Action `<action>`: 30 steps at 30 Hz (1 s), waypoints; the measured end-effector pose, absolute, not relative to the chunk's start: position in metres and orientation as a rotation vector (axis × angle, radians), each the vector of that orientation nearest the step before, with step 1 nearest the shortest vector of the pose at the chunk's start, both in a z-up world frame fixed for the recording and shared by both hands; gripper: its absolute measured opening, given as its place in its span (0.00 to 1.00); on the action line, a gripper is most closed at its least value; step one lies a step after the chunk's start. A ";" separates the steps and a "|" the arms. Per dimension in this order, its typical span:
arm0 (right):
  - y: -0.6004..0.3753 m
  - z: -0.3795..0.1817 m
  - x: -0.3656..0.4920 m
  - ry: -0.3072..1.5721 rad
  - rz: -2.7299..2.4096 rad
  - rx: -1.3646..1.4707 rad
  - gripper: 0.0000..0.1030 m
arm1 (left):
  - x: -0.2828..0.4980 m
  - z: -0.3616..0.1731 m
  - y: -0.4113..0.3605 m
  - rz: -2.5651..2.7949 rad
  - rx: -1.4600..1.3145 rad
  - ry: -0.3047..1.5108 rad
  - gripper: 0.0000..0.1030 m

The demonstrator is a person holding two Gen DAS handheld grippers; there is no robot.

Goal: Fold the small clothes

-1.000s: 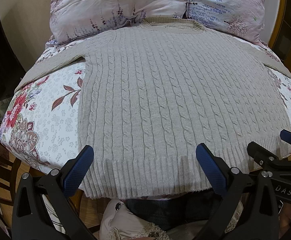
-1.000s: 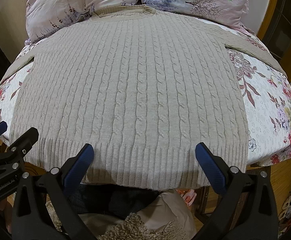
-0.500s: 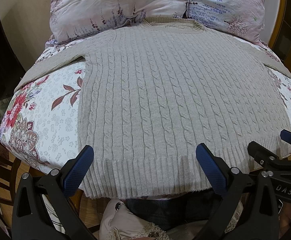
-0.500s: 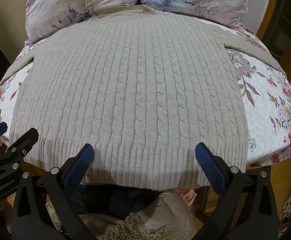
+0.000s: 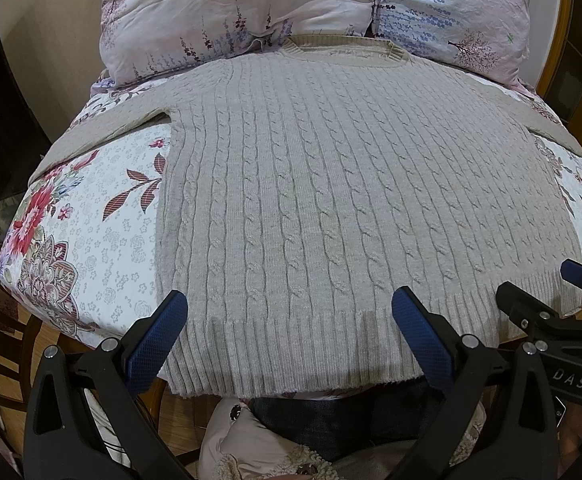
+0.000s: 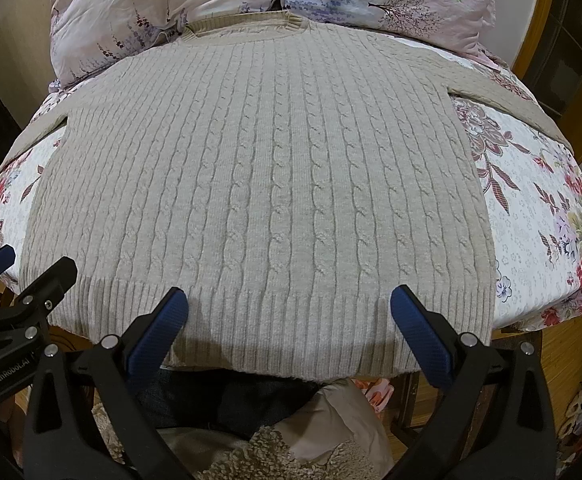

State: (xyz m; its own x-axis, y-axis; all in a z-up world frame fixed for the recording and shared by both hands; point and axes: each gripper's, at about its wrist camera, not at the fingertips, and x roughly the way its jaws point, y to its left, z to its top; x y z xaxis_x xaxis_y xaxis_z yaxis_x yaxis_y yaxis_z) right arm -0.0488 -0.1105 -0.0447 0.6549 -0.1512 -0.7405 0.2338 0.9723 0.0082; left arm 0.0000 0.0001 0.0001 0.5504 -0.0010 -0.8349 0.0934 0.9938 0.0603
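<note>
Two grippers are hovering side by side at the near edge of the bed (image 5: pixel 91 264), neither touching cloth; the left gripper (image 5: pixel 289 322) is holding its blue-padded jaws spread wide above the ribbed hem of the sweater (image 5: pixel 331 184), toward the hem's left part; the right gripper (image 6: pixel 289 322) is likewise standing with jaws spread wide, over the hem's right part, nothing between the pads. In the left wrist view the right gripper (image 5: pixel 547 292) is showing at the right margin, just beside the sweater's lower right corner; in the right wrist view the left gripper (image 6: pixel 31 272) is showing at the left margin, near the lower left corner.

The sweater (image 6: pixel 267 168), beige cable knit, is lying flat and face up on the floral bedsheet (image 6: pixel 539 216), collar (image 5: pixel 347 50) pointing away toward the pillows, hem toward the person and hanging slightly over the bed edge; both sleeves are stretching outward to either side, the left sleeve (image 5: pixel 103 136) running diagonally to the sheet's margin, the right sleeve (image 6: pixel 503 92) doing the same on the other side. Two pink floral pillows (image 5: pixel 227 20) are resting beyond the collar, touching it. A person's dark trousers (image 5: pixel 331 420) and fleecy garment are showing below the hem.
</note>
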 end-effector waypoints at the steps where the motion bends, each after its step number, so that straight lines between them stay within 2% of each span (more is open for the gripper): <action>1: -0.110 -0.045 -0.049 0.829 -0.219 0.106 0.98 | 0.000 0.000 0.000 -0.056 0.102 0.987 0.99; 30: -0.112 -0.045 -0.047 0.827 -0.219 0.109 0.98 | 0.000 0.000 0.000 -0.056 0.102 0.988 0.99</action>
